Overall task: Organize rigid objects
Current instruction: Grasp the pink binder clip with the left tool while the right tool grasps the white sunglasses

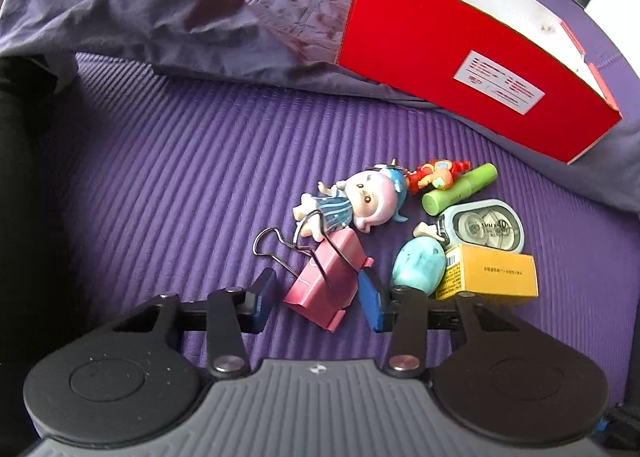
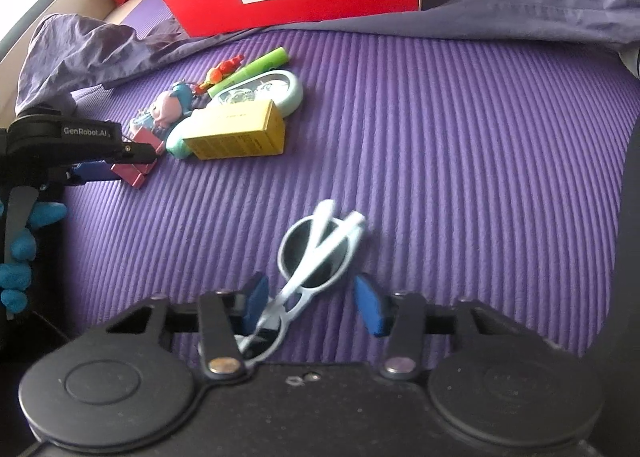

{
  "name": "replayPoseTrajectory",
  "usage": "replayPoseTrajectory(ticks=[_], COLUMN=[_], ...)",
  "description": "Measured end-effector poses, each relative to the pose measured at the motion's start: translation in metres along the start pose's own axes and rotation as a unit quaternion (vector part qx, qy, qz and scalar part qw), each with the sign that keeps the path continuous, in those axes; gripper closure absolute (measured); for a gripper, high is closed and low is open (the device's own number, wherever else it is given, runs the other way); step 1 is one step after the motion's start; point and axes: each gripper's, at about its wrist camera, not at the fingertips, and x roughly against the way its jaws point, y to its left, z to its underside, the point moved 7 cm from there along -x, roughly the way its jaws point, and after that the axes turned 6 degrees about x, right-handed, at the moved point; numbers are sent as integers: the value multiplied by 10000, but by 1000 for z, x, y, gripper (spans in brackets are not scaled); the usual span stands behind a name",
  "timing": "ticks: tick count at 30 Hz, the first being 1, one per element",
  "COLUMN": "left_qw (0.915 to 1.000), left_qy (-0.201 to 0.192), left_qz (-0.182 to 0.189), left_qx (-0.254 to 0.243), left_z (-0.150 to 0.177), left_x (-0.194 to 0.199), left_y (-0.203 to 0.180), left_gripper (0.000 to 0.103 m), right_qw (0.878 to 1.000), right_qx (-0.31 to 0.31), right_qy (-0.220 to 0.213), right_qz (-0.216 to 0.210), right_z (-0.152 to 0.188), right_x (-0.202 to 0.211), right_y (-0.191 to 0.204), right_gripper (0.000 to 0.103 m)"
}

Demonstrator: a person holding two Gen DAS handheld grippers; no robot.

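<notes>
The left gripper point(image 1: 318, 293), marked "GenRobot.AI", brackets a pink binder clip point(image 1: 326, 281), jaws wide, near correction tape point(image 1: 482, 227) reading "5MM×40". The right gripper point(image 2: 310, 303) gapes around pale folded sunglasses point(image 2: 316, 253).

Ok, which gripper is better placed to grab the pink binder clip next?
Left. The left gripper is open with the pink binder clip already between its fingers. The right gripper is open around the white sunglasses, away from the pile.

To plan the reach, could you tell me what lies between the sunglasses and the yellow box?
Only bare purple mat separates the sunglasses from the yellow box, seen in the right wrist view.
</notes>
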Motion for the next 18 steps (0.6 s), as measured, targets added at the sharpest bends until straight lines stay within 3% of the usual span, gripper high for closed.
replayPoseTrajectory(ticks=[2, 4, 8, 10, 18], left_qw=[10000, 10000, 10000, 10000, 9998], left_qy=[1, 2, -3, -9, -92], left_qz=[76, 86, 52, 60, 148], left_qx=[-5, -1, -26, -48, 51], left_z=[0, 0, 0, 0, -2], left_x=[1, 2, 4, 6, 16], left_y=[-1, -1, -2, -3, -1], left_gripper=[70, 73, 75, 76, 77], right_qw=[10000, 9998, 9998, 9997, 9992], right_qx=[5, -66, 6, 27, -33], right_qy=[-24, -45, -119, -143, -353], right_qz=[22, -195, -145, -187, -182], right_z=[0, -1, -1, -1, -6], right_x=[0, 1, 3, 4, 14], right_y=[0, 1, 3, 5, 3], right_gripper=[68, 89, 91, 99, 99])
